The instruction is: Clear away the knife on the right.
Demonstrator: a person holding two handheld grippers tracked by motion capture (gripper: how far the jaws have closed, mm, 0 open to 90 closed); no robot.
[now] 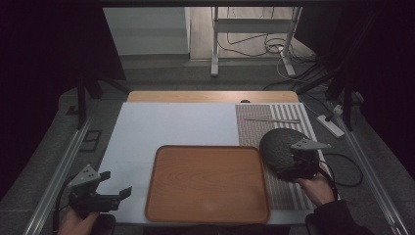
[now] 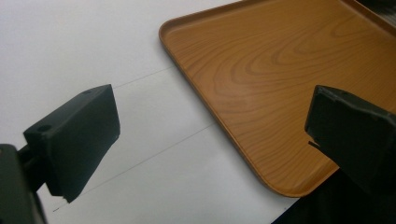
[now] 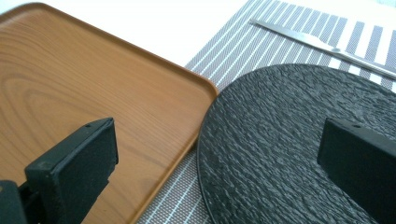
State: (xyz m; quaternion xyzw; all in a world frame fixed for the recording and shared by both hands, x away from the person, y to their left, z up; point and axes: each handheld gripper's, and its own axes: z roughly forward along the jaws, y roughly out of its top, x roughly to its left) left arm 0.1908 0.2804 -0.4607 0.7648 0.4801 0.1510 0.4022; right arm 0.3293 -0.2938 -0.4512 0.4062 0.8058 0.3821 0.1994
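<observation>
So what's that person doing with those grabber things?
A person holds a gripper in each hand. The right gripper hovers open over a black plate on a striped mat, beside a wooden tray. The left gripper waits open near the tray's left side. Nothing is gripped, and the tray is empty.

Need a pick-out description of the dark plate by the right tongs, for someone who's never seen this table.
Start at the wooden tray in the middle of the table, then look just past its right edge to the striped placemat. The plate lies on that mat, in front of the right tongs, with a metal utensil beyond it. It is the one round, black thing there, with a rough, rippled surface.
</observation>
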